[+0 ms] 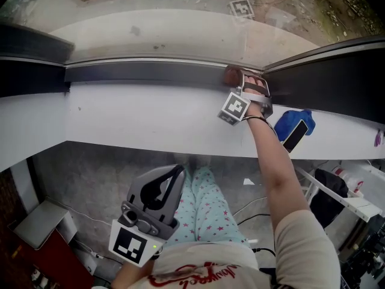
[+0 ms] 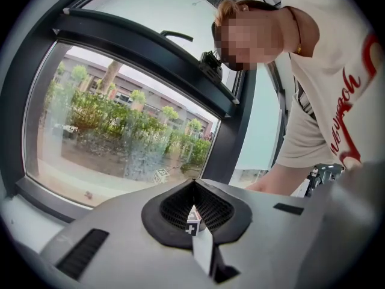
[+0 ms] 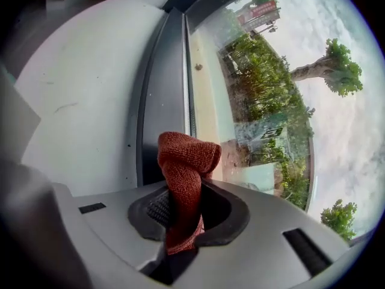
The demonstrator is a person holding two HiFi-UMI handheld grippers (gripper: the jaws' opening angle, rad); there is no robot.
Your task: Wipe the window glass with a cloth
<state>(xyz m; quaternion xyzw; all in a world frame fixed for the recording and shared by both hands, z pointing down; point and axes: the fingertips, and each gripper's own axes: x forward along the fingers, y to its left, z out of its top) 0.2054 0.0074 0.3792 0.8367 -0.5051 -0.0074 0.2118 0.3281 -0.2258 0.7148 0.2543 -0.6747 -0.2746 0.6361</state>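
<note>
Cloth (image 3: 183, 167), soft, light and floppy, best gripped by a bunched fold, sits pinched in the right gripper (image 3: 180, 215) low on the window glass (image 3: 271, 101), seemingly touching it, while the left gripper (image 2: 194, 209) has its jaws pressed together, empty.

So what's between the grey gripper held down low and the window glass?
In the head view, the flat white window ledge and then the dark metal frame rail lie between the grey left gripper and the clear window glass.

Sill (image 1: 138, 119) free leftward; blue item (image 1: 287, 122) right; glass (image 1: 180, 35) ahead.
</note>
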